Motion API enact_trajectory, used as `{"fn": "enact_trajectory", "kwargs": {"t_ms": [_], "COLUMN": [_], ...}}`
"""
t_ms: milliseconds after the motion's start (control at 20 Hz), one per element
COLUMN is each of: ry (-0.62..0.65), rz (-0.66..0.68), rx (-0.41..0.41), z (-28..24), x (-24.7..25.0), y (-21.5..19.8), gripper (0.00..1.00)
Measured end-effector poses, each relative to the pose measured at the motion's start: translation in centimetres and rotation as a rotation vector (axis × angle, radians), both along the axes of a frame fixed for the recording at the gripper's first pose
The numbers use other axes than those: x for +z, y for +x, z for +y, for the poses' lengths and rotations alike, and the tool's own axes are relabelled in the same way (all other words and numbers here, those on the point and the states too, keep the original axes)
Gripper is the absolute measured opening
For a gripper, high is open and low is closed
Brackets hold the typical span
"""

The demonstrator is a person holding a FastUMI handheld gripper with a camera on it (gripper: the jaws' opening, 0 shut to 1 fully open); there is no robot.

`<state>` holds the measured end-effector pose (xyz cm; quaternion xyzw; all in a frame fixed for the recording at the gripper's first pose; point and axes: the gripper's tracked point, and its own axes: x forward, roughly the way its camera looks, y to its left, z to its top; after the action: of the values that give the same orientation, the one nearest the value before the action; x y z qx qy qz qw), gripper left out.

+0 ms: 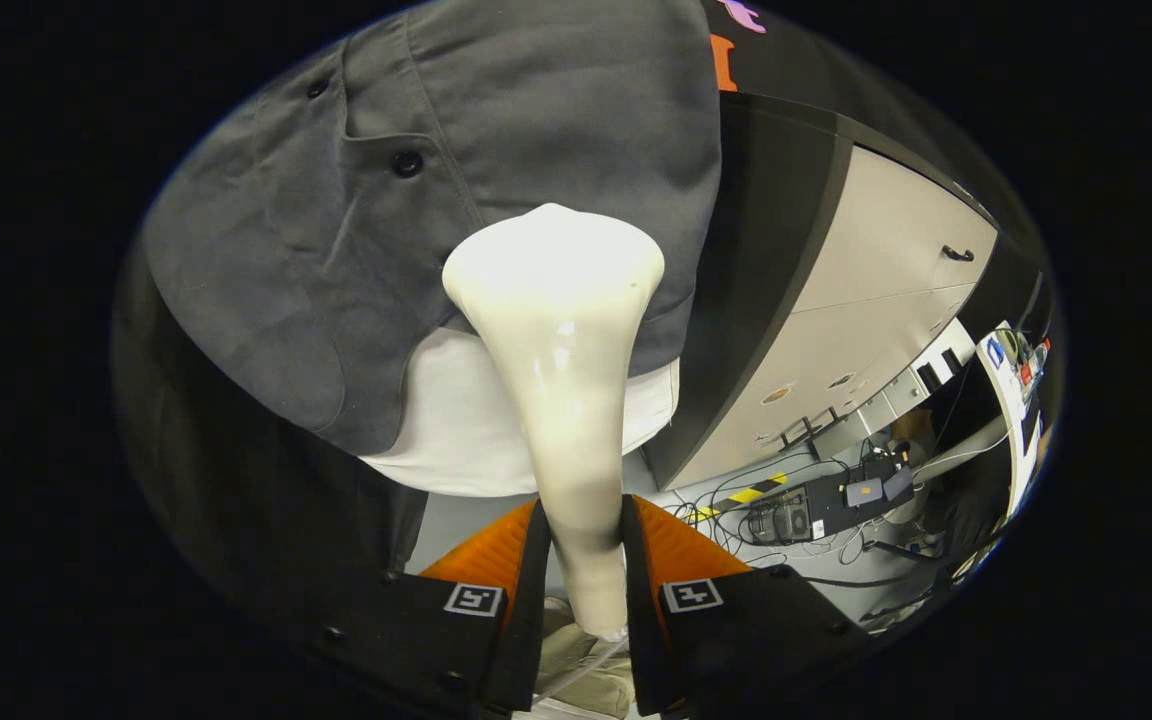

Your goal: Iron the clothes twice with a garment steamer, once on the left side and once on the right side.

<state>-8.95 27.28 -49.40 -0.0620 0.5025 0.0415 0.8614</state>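
- Here, the gripper (584,560) has its jaws closed on the steamer (561,380), one on each side of the handle at bottom centre of the frame; both press on it.
- Steamer runs up the middle of the frame. Long axis lies along the fingers, handle low, flared head high and pointing away toward the shirt (456,180).
- The head sits over the lower hem of the grey shirt, right of the button placket (406,163), which shows in the upper left. Whether the head touches the cloth I cannot tell; it looks close or on it.
- A white layer (456,420) hangs out below the grey hem, behind the steamer's neck.
- Right of the frame: pale cabinets (886,260), then floor with cables and a black box (816,505) at lower right, well apart from the work.
- Judged step: a steaming pass in hand, head low on the garment on one side of the placket. Which of the two passes, or which direction, cannot be read from one frame.
- Next move, as I judge it: keep the head flat to the cloth and draw it along the panel in a straight line, then take the panel on the other side of the placket.
- Risk: the head snagging the loose hem, or the hanging cloth swinging away.
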Motion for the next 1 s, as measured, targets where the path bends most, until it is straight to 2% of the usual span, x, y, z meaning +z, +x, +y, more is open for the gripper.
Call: {"fn": "enact_trajectory", "kwargs": {"t_ms": [150, 500, 1000], "ry": [0.01, 0.051, 0.122], "rz": [-0.034, -0.183, -0.404], "rx": [0.002, 0.014, 0.061], "z": [-0.2, 1.0, 5.5], "x": [2.0, 10.3, 22.1], "y": [-0.2, 0.3, 1.9], "gripper": [0.44, 0.44, 0.44]}}
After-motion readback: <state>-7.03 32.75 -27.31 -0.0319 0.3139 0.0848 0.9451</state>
